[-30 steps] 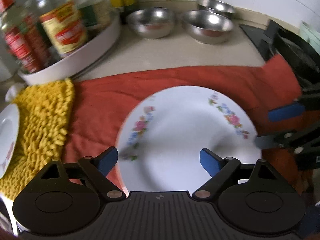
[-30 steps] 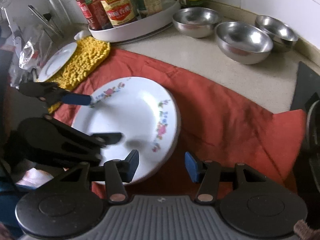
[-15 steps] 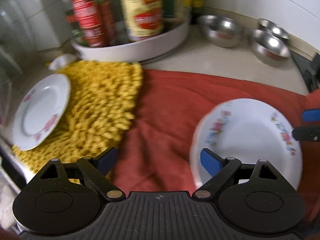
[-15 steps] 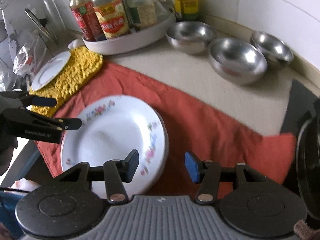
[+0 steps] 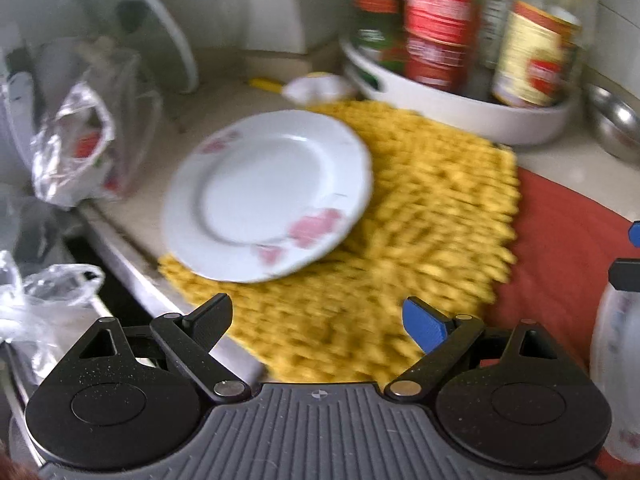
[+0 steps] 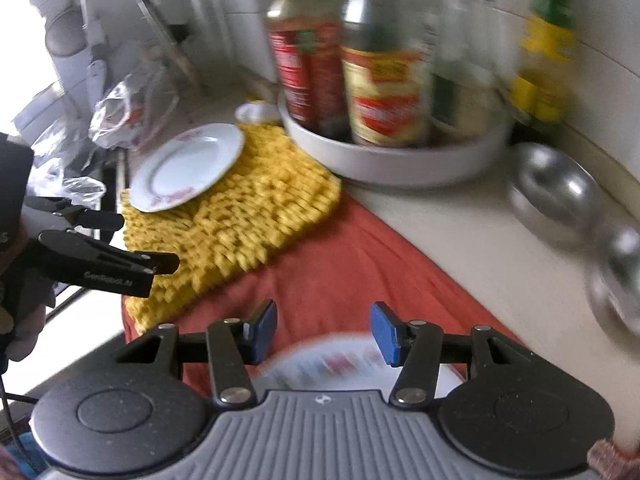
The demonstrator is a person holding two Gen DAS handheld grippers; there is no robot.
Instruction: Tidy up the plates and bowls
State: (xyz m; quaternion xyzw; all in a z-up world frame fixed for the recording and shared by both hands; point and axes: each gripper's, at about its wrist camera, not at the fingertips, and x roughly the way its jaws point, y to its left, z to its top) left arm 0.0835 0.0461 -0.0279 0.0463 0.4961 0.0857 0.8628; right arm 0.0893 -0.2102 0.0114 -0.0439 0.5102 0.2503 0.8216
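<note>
A: Where's the small plate (image 5: pixel 266 196) against the left tongs (image 5: pixel 318 320)?
B: Just ahead of the tips, lying flat on the shaggy yellow mat (image 5: pixel 420 232). Those tongs are spread wide with nothing between them.
A: And the right tongs (image 6: pixel 324 330)?
B: Parted about halfway, pinching nothing. The large plate (image 6: pixel 340 364) lies under and just behind their blue pads, blurred, on the red cloth (image 6: pixel 360 264).
A: Materials?
B: Both plates are round, glossy white with pink flowers. To the right of the right tongs, rounded shiny steel bowls (image 6: pixel 556 188) sit on the pale worktop (image 6: pixel 460 232).
</note>
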